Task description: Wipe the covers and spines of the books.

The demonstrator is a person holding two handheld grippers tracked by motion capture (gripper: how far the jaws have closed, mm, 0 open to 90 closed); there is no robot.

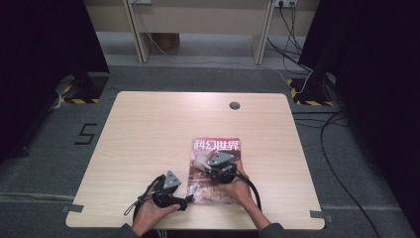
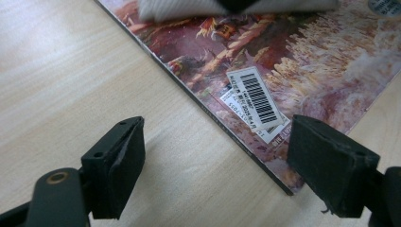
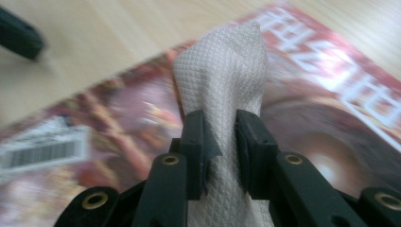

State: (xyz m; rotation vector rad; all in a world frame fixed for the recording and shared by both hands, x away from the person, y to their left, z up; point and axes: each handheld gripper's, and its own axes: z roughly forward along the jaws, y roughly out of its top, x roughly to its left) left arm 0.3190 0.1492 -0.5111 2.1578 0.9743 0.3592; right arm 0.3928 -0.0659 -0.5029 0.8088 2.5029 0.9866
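A magazine [image 1: 216, 173] with a red pictorial cover lies flat on the wooden table [image 1: 148, 134]. My right gripper [image 1: 209, 166] hovers over it, shut on a folded white paper towel [image 1: 200, 161]. In the right gripper view the embossed paper towel [image 3: 222, 71] stands pinched between the jaws of my right gripper [image 3: 222, 142], above the cover [image 3: 331, 94]. My left gripper [image 1: 186, 199] rests at the magazine's near left corner. There it [image 2: 215, 146] is open, with the corner and a barcode sticker [image 2: 255, 97] lying between the jaws. The paper towel [image 2: 198, 7] shows at the top.
A round cable hole [image 1: 235, 105] sits near the table's far edge. Black curtains hang at both sides, and cables [image 1: 341, 163] run over the grey floor at the right. One jaw of the left gripper [image 3: 19, 33] appears at the upper left of the right gripper view.
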